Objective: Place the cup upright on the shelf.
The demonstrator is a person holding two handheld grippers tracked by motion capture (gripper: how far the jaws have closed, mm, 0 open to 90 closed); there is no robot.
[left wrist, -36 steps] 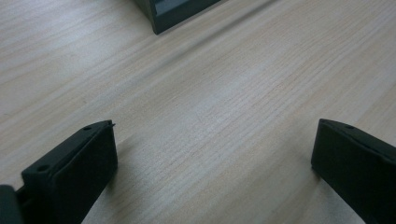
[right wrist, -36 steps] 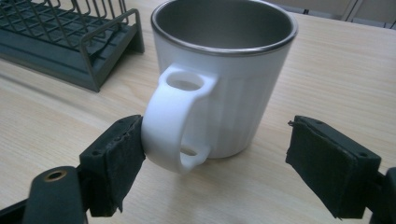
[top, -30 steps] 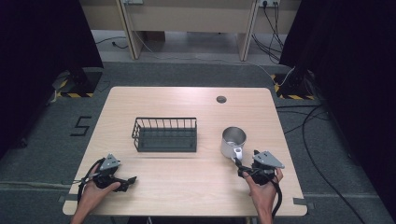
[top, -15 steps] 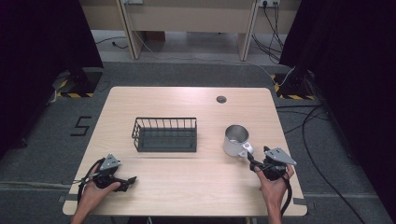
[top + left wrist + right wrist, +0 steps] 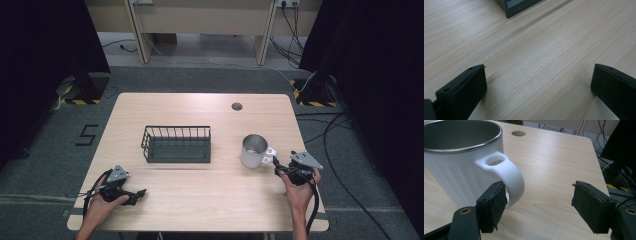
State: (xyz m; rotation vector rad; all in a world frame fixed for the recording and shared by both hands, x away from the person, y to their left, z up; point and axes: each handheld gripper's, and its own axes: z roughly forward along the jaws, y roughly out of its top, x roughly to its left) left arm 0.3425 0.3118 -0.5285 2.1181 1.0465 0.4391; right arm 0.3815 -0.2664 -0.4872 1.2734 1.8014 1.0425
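The mug (image 5: 253, 150) stands upright on the counter (image 5: 200, 205), right of the wire basket (image 5: 176, 144). It looks rigid, smooth and fairly light, metal-lined; the handle (image 5: 509, 173) is the evident hold. The right gripper (image 5: 541, 202) has its fingers wide apart, one finger (image 5: 492, 203) at the handle, nothing clamped. The right gripper view shows that closeness; the high view does not resolve it. The left gripper (image 5: 537, 87) rests near the front edge, fingers wide apart, empty.

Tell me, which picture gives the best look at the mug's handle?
The right gripper view: the mug's handle looms close, beside one open jaw of the right tongs. The high view shows it small, pointing toward those tongs. The left gripper view looks at bare table.
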